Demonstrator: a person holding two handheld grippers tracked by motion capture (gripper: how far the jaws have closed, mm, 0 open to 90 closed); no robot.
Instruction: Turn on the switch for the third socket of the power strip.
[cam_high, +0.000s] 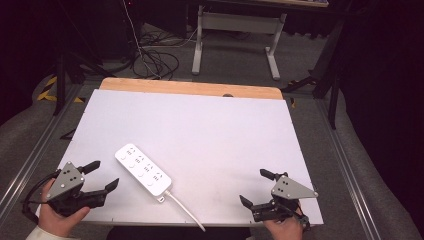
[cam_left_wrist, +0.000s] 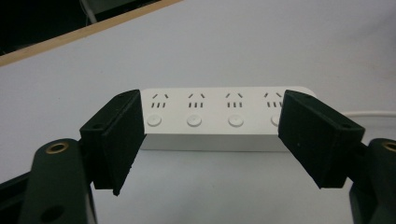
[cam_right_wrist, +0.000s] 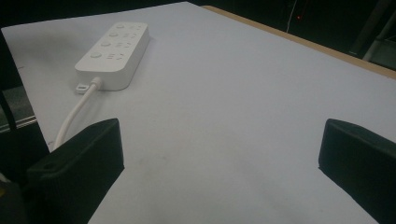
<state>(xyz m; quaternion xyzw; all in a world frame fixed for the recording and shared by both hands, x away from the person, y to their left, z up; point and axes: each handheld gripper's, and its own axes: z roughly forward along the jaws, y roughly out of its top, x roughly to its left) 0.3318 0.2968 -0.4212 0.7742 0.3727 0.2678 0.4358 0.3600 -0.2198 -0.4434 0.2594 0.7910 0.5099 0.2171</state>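
Observation:
A white power strip (cam_high: 143, 169) with several sockets and round buttons lies slantwise on the white table top (cam_high: 210, 125), near the front left. Its white cable (cam_high: 186, 210) runs off the front edge. My left gripper (cam_high: 104, 175) rests at the front left corner, open, pointing at the strip's long side with nothing between its jaws. In the left gripper view the power strip (cam_left_wrist: 215, 116) lies just beyond the open left gripper (cam_left_wrist: 219, 144). At the front right my right gripper (cam_high: 256, 187) is open over bare table. The right gripper view shows the power strip (cam_right_wrist: 114, 53) far off and its cable (cam_right_wrist: 77, 114).
A wooden strip (cam_high: 190, 89) borders the table's far edge. Beyond it stand a white desk frame (cam_high: 235, 35) and tangled cables (cam_high: 155, 60) on the grey floor. Metal rails (cam_high: 30, 160) run along both sides of the table.

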